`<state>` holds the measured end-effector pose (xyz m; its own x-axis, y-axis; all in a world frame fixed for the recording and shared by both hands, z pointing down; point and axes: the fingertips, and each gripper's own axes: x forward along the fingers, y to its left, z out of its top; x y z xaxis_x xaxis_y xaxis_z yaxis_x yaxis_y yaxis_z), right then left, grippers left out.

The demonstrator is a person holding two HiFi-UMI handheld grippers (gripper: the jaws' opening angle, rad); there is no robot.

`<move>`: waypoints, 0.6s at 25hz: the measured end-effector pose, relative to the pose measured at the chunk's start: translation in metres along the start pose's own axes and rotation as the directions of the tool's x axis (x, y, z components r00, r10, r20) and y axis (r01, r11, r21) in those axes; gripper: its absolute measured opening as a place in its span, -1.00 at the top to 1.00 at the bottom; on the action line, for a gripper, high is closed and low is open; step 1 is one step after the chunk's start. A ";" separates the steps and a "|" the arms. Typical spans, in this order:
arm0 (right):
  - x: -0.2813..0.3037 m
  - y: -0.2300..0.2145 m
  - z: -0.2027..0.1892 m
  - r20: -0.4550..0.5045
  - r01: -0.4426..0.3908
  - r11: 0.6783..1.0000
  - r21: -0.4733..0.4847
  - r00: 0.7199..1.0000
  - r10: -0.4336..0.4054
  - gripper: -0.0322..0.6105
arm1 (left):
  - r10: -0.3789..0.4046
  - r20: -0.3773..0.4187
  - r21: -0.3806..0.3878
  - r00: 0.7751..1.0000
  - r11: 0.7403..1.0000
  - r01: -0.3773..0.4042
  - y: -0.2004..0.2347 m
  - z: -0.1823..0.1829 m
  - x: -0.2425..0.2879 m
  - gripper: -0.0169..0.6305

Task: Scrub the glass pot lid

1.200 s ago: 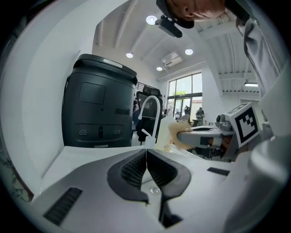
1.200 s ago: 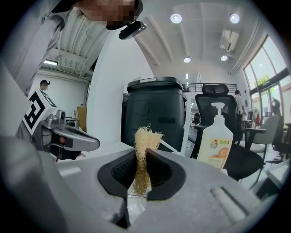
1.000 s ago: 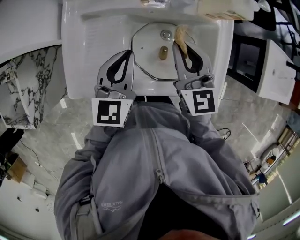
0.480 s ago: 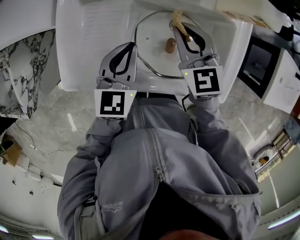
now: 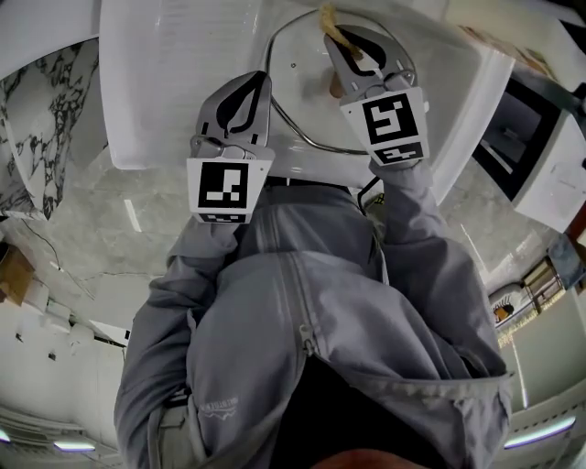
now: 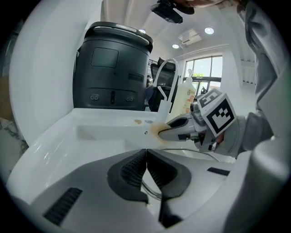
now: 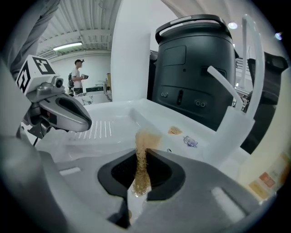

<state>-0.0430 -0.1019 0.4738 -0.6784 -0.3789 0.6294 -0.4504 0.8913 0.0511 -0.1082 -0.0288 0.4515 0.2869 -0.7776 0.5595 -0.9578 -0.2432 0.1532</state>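
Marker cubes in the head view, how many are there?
2. One marker cube rides the left gripper at the sink's near edge; the other rides the right gripper over the glass lid. None appears hidden.

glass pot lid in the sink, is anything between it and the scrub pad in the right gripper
Nothing visible does. The glass pot lid lies bare in the sink; the right gripper holds the tan scrub pad over its far edge. The left gripper, fingers shut, is at the lid's left rim, aside.
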 end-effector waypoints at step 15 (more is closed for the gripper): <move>0.047 0.016 -0.038 -0.171 -0.152 0.982 -0.112 0.976 0.132 0.79 | 0.013 -0.168 0.004 0.986 1.000 -0.013 0.002 -0.037 0.018 0.92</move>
<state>-0.0603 -0.0963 0.5336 -0.6224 -0.2098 0.7540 -0.2737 0.9609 0.0415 -0.1057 -0.0214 0.4922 0.2671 -0.6724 0.6903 -0.9614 -0.2352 0.1429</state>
